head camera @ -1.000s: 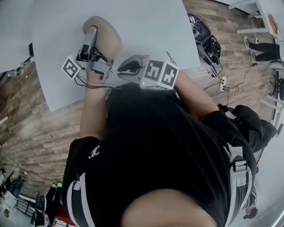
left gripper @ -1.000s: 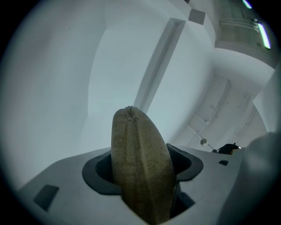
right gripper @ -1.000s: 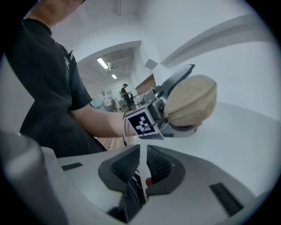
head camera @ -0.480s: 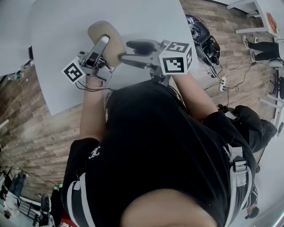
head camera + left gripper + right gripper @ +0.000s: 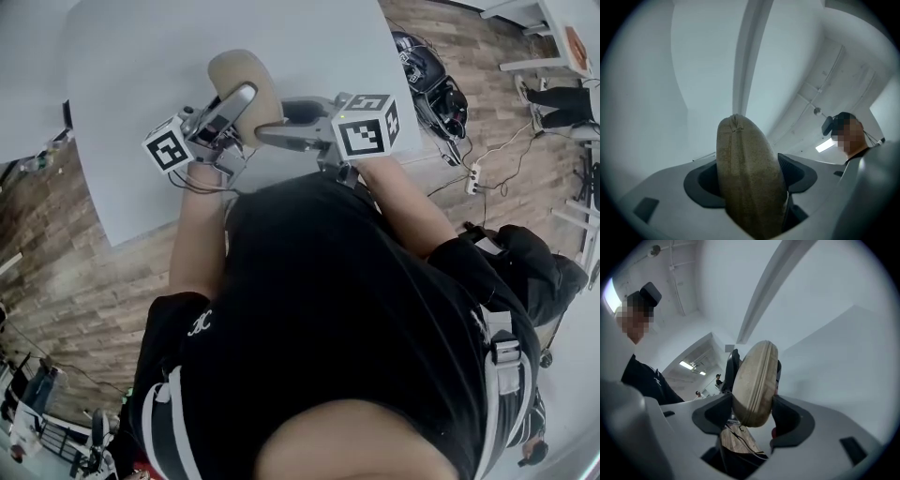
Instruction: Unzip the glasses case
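The tan fabric glasses case point(image 5: 240, 77) is held up over the grey table point(image 5: 122, 103), and my left gripper point(image 5: 246, 103) is shut on its lower part. In the left gripper view the case point(image 5: 740, 150) fills the gap between the left gripper's point(image 5: 751, 187) pads, its seam end pointing away. My right gripper point(image 5: 279, 127) reaches in from the right. Its jaws have just been opening. In the right gripper view the case's zipper edge point(image 5: 754, 380) stands between the right gripper's point(image 5: 751, 416) spread pads, with no clear squeeze on it.
The table's near edge point(image 5: 281, 178) runs just in front of my body. On the wood floor to the right lie black gear point(image 5: 433, 82), cables and a power strip point(image 5: 472, 174). White furniture point(image 5: 548, 37) stands at the far right.
The left gripper has swung the case to the right and tilted it. The right gripper has rolled, its marker cube turned, and its jaws now stand spread around the case's end.
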Demonstrator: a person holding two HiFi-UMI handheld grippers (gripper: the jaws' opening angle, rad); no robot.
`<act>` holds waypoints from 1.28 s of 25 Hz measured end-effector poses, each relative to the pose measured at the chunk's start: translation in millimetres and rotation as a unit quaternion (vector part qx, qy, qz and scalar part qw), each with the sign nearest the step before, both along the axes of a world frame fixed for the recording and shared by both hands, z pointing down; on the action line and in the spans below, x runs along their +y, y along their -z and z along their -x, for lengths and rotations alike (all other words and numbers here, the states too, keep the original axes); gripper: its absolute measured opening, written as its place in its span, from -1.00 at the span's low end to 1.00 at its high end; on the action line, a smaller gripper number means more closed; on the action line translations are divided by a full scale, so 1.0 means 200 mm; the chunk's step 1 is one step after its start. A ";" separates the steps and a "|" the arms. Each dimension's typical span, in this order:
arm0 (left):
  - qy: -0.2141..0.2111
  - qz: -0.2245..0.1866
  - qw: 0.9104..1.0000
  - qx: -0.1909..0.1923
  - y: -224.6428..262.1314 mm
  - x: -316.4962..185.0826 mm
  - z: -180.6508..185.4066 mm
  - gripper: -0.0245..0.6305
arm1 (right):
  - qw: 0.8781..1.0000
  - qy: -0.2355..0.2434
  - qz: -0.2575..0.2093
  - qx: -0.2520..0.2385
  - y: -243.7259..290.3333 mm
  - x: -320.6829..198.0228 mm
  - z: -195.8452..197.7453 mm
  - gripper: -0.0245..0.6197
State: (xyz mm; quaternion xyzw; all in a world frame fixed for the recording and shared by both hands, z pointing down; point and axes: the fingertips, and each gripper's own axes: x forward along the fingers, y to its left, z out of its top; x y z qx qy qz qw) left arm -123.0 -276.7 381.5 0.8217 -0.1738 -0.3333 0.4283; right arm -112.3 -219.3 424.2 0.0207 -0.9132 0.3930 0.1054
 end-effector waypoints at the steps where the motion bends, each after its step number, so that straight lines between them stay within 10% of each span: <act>1: 0.004 0.007 1.000 -0.020 -0.03 -0.02 0.01 0.06 | 1.000 -0.009 -0.004 0.005 -0.01 -0.01 0.00 -0.08; 7: 0.046 0.054 0.974 -0.215 -0.29 -0.09 0.08 0.37 | 0.997 -0.044 -0.021 0.067 -0.14 -0.11 -0.07 -0.10; 12: 0.091 0.107 0.947 -0.290 -0.49 -0.09 0.18 0.36 | 0.978 -0.107 -0.059 0.168 -0.37 -0.21 -0.20 -0.11; 16: 0.131 0.116 0.904 -0.391 -0.58 -0.10 0.22 -0.10 | 0.962 -0.119 -0.089 0.231 -0.50 -0.25 -0.26 -0.11; 21: 0.213 0.139 0.824 -0.507 -0.64 -0.13 0.31 -0.92 | 0.949 -0.120 -0.109 0.270 -0.62 -0.32 -0.29 -0.11; 32: 0.210 0.156 0.819 -0.511 -0.68 -0.05 0.32 -0.92 | 0.918 -0.138 -0.183 0.323 -0.81 -0.44 -0.20 -0.13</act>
